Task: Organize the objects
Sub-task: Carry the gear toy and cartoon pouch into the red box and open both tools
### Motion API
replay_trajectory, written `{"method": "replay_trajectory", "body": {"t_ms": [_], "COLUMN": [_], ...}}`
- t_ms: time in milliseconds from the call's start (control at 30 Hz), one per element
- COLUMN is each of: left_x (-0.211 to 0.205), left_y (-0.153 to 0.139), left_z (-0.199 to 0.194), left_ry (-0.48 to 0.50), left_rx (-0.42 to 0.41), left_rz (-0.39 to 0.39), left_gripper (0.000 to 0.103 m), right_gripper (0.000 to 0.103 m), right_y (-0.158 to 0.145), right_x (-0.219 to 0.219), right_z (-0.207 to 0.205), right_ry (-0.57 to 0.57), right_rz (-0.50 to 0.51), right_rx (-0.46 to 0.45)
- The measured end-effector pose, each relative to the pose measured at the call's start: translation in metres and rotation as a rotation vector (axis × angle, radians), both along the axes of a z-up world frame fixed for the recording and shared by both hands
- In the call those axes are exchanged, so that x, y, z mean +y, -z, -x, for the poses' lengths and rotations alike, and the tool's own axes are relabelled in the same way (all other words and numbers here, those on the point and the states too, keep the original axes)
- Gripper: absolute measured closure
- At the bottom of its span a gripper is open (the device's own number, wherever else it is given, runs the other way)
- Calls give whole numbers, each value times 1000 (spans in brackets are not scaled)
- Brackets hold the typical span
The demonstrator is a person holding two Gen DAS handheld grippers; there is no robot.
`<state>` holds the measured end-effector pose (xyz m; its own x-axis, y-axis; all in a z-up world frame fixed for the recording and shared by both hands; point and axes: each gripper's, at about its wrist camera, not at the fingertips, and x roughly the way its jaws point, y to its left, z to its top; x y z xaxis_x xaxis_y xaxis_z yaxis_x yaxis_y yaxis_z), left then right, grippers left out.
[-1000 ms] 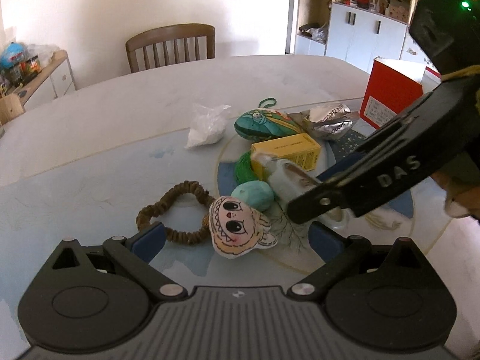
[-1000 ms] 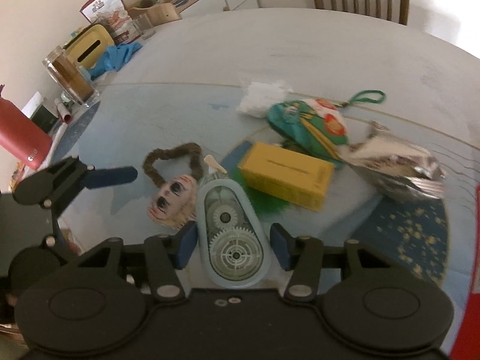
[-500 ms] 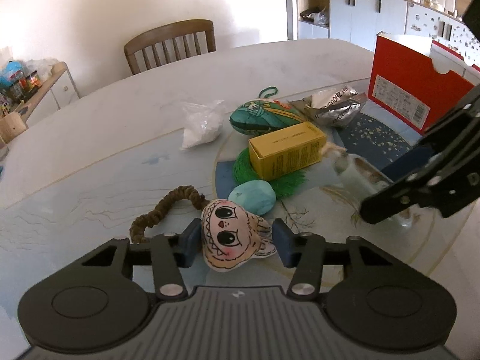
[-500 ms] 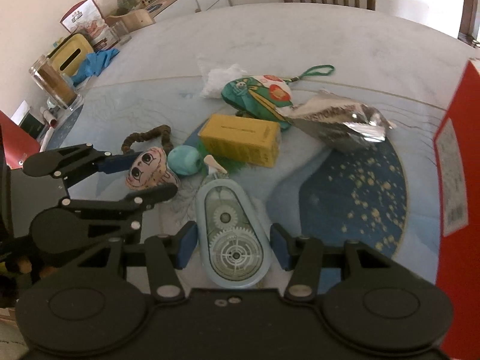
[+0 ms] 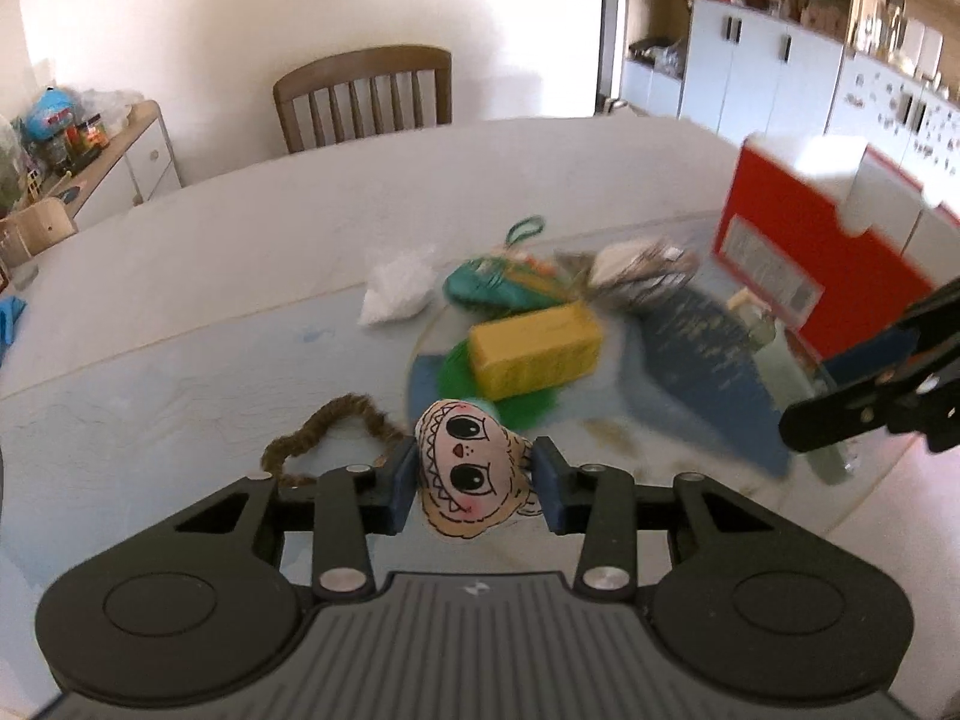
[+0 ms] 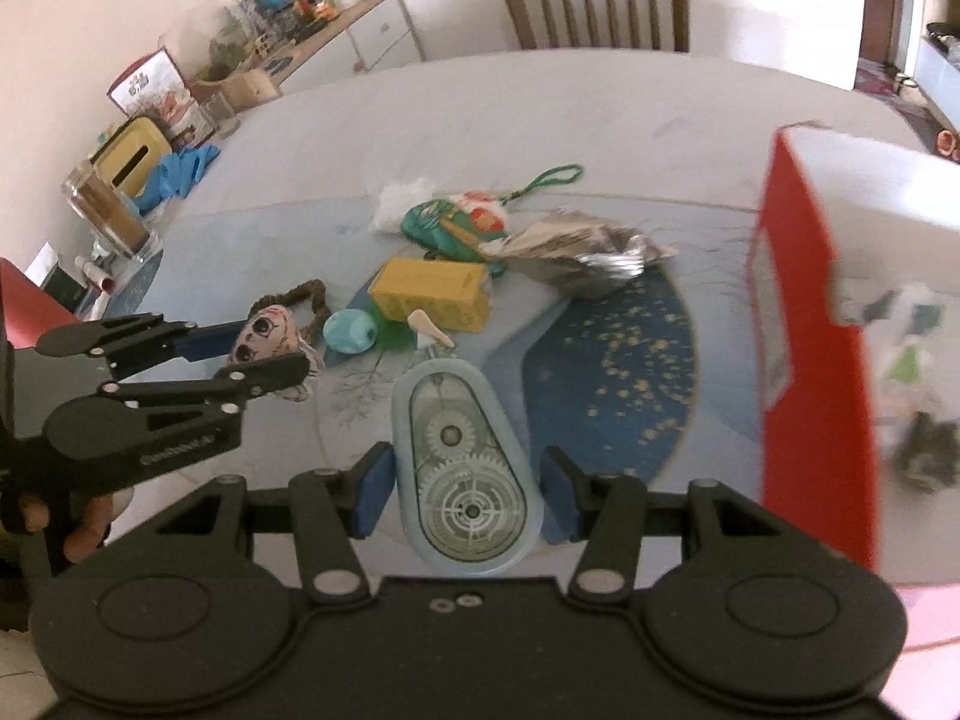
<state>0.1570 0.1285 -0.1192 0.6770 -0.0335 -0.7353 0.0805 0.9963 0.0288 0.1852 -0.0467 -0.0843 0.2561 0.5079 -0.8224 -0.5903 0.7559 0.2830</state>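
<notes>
My left gripper (image 5: pixel 474 486) is shut on a doll-face plush charm (image 5: pixel 471 477) with a brown braided loop (image 5: pixel 327 429) and holds it above the table. It also shows in the right wrist view (image 6: pixel 270 336). My right gripper (image 6: pixel 465 486) is shut on a clear blue correction-tape dispenser (image 6: pixel 462 462), held near the red box (image 6: pixel 816 360). On the table lie a yellow box (image 5: pixel 534 348), a teal egg (image 6: pixel 351 330), a green plush pouch (image 6: pixel 456 219), a foil packet (image 6: pixel 588 249) and a white wad (image 5: pixel 399 291).
The red box (image 5: pixel 816 264) stands open at the table's right edge with items inside. A wooden chair (image 5: pixel 363 99) stands at the far side. A jar (image 6: pixel 111 213), a yellow tissue box (image 6: pixel 129 159) and blue cloth (image 6: pixel 177 171) sit at the left end.
My left gripper has closed on the doll charm and lifted it off the table. My right gripper has carried the tape dispenser right and up, closer to the red box.
</notes>
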Motion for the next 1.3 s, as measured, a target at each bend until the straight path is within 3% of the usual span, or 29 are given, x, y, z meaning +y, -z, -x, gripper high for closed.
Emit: {"method": "replay_trajectory", "body": {"t_ms": [300,700,1033,1300], "left_x": [-51,-141,-208,-258], "left_y": [-42,-67,-70,-64], "left_z": [0,-17,-45,-71], "left_ry": [48,160,233,264], "left_rx": [-37,-77,-50,-2], "left_rz": [52,56,44,51], "left_gripper": [63,63,63,63], "right_gripper": [51,51,51,51], "right_y": [-35,-63,-64,-47], "right_x": [-51,-129,-205,-236], "right_z": [-2,-22,-64,-101], "right_ry": [63,155,280,336], "right_rz": [-27,-63,-48,-10], "right_rx": [-57,-140,-170,-151]}}
